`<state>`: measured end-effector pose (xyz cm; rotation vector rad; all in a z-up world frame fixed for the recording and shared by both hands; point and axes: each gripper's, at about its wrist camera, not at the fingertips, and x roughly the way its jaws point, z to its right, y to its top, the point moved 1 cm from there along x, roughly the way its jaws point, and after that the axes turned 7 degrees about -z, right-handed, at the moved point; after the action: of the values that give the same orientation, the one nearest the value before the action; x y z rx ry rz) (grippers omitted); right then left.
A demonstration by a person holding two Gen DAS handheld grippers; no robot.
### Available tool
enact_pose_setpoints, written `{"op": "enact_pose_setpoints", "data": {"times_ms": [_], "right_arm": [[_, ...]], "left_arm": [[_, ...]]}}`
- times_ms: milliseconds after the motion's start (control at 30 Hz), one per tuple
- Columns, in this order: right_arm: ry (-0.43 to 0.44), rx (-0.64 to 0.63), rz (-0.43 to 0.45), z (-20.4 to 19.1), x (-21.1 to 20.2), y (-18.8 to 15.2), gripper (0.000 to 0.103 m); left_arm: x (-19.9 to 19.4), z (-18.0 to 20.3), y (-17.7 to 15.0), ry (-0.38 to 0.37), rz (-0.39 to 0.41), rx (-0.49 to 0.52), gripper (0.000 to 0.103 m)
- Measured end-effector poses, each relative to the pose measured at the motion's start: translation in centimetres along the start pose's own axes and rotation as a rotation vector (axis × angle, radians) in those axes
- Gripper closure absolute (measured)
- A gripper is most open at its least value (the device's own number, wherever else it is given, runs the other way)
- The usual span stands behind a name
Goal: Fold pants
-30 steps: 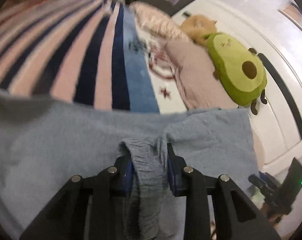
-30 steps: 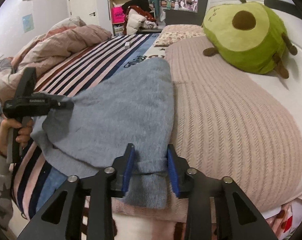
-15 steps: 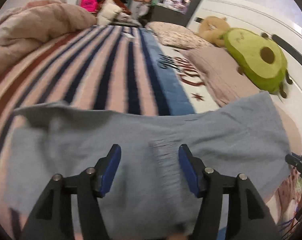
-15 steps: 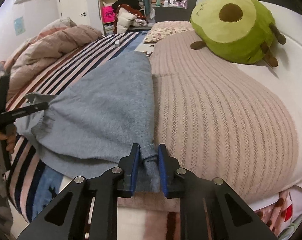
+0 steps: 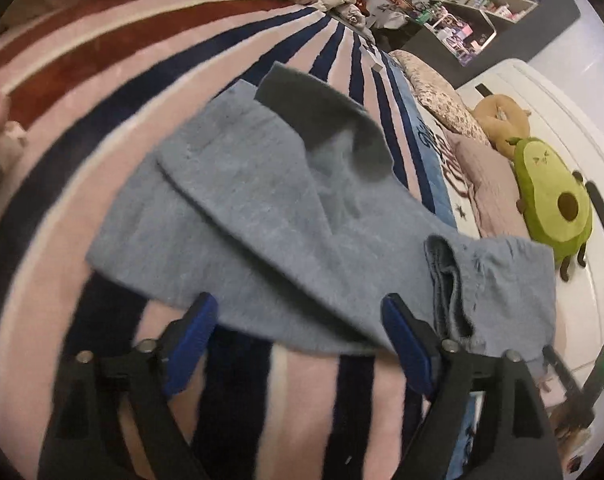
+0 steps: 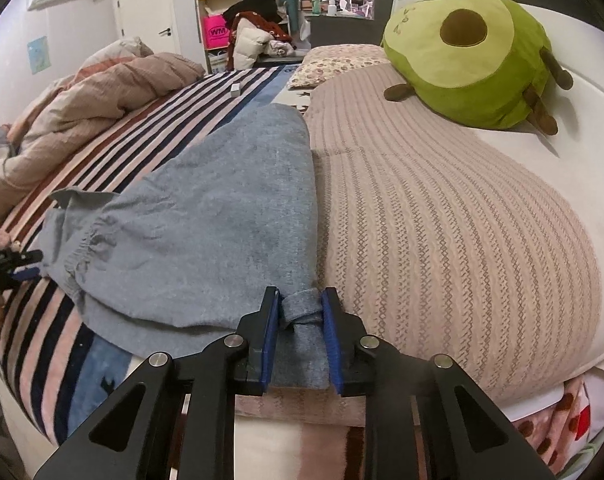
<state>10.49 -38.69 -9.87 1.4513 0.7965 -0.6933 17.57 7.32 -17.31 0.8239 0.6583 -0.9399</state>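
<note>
The blue-grey pants point(image 5: 261, 216) lie spread across the striped blanket point(image 5: 101, 120), one leg end curled up at the far side. Their gathered waistband point(image 5: 450, 288) sits just right of my left gripper point(image 5: 297, 312). Its jaws stand wide and are still opening, and the pads touch no cloth. In the right wrist view the pants point(image 6: 221, 208) stretch away to the left. My right gripper point(image 6: 302, 312) has a bunched corner of the pants between its blue pads. Its jaws are easing open, though the cloth still fills the gap.
A green avocado plush point(image 6: 462, 56) rests on a pink knitted blanket point(image 6: 442, 220) to the right of the pants. A rumpled quilt point(image 6: 81, 112) is piled at the far left. A small white box point(image 6: 235, 89) lies on the stripes. The bed's edge runs just below my right gripper.
My left gripper let go of the waistband, opened wide and drew back to the left. The pants dropped flat onto the stripes. My right gripper squeezed its corner tighter, then loosened slightly.
</note>
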Motion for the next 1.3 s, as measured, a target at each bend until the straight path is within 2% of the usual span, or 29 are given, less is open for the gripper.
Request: {"op": "enact_pose_setpoints", "data": {"times_ms": [100,300,367,467,600,633,667,700,733,767,800,867,1000,1167,1300], "right_arm": [[-0.004,-0.004,-0.002,-0.2,0.0,0.1,0.085],[0.01,-0.002,0.002,0.1,0.1,0.0,0.085],[0.008,-0.007,0.004,-0.1,0.2,0.1,0.085],[0.006,-0.012,0.004,-0.3,0.2,0.3,0.085],[0.016,-0.006,0.005,-0.3,0.2,0.3,0.085],[0.021,-0.001,0.006,-0.2,0.2,0.2,0.085],[0.025,0.004,0.008,-0.1,0.1,0.2,0.085],[0.026,0.004,0.009,-0.1,0.1,0.2,0.085],[0.027,0.005,0.009,-0.2,0.1,0.1,0.085],[0.028,0.005,0.008,-0.1,0.1,0.1,0.085],[0.03,0.004,0.006,-0.2,0.1,0.1,0.085],[0.037,0.002,0.001,-0.2,0.0,0.2,0.085],[0.109,-0.002,-0.023,-1.1,-0.2,0.0,0.085],[0.199,-0.017,-0.066,-3.8,0.7,-0.7,0.085],[0.271,-0.064,-0.099,-7.5,1.7,-1.1,0.085]], "left_arm": [[0.3,0.5,0.5,0.001,-0.017,-0.052,0.013],[-1.3,0.3,-2.0,-0.074,-0.069,-0.049,0.013],[-1.0,0.5,-2.2,-0.057,-0.063,-0.03,0.013],[0.1,0.5,-1.0,-0.04,-0.039,-0.066,0.013],[1.9,0.6,2.4,-0.037,0.015,-0.133,0.013],[2.1,0.8,3.0,-0.03,0.018,-0.141,0.018],[2.3,1.2,3.6,-0.013,0.031,-0.142,0.034],[2.6,1.7,4.3,0.021,0.044,-0.133,0.043],[2.8,1.9,4.8,0.037,0.051,-0.136,0.064],[3.1,2.0,5.5,0.041,0.065,-0.142,0.078],[3.3,2.1,6.0,0.034,0.069,-0.147,0.08],[3.1,2.3,6.5,0.032,0.097,-0.145,0.091],[-0.5,3.6,7.0,0.08,0.194,-0.059,0.094],[-6.2,2.7,7.2,0.17,0.32,-0.041,0.094],[-10.7,1.3,7.0,0.256,0.408,-0.044,0.094]]}}
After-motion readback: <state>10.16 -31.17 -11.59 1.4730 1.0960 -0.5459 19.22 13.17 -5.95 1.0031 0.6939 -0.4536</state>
